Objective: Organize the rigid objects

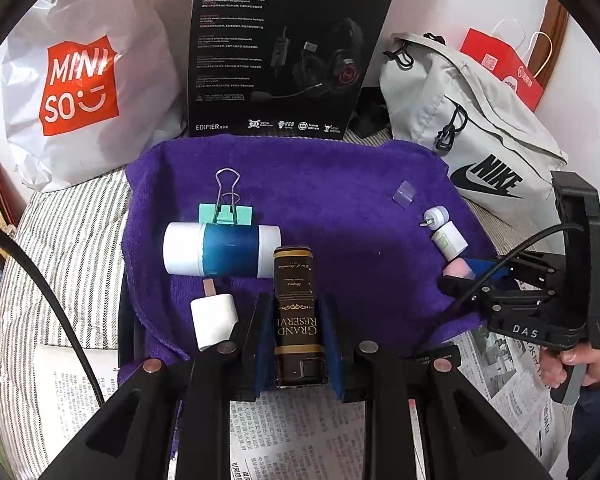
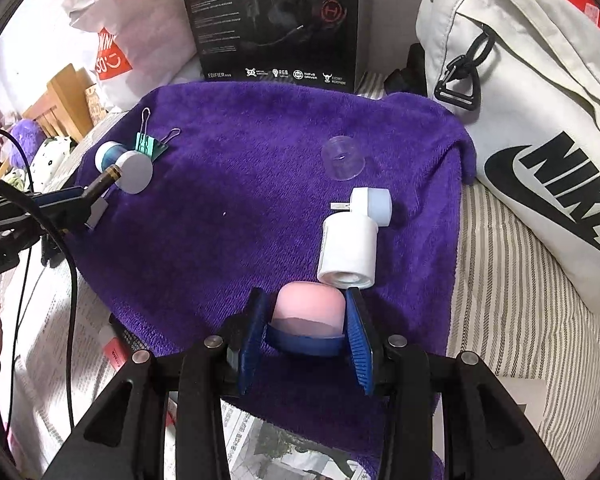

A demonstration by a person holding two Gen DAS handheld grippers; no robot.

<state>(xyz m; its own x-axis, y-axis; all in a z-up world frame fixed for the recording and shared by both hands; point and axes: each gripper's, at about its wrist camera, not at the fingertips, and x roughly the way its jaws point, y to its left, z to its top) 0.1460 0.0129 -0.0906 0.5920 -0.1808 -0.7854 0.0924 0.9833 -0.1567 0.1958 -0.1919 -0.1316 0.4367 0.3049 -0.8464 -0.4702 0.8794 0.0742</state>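
Observation:
My left gripper (image 1: 296, 304) is shut on a dark "Grand Reserve" tin (image 1: 296, 280), which points away over the purple towel (image 1: 340, 200). Just beyond its tip lie a white-and-blue cylinder (image 1: 220, 250) and a mint binder clip (image 1: 226, 210), with a white charger (image 1: 214, 316) to the left. My right gripper (image 2: 306, 320) holds a pink-capped jar (image 2: 310, 304) that rests on the towel (image 2: 240, 140); both pads touch its blue base. Ahead of it lie a white bottle (image 2: 348, 250), a small white plug (image 2: 374, 204) and a clear cap (image 2: 343, 158).
Along the back stand a white Miniso bag (image 1: 80, 88), a black headset box (image 1: 284, 48) and a grey Nike bag (image 1: 472, 120). A red paper bag (image 1: 504, 68) is at the far right. Newspaper (image 1: 300, 432) and striped bedding (image 2: 512, 300) surround the towel.

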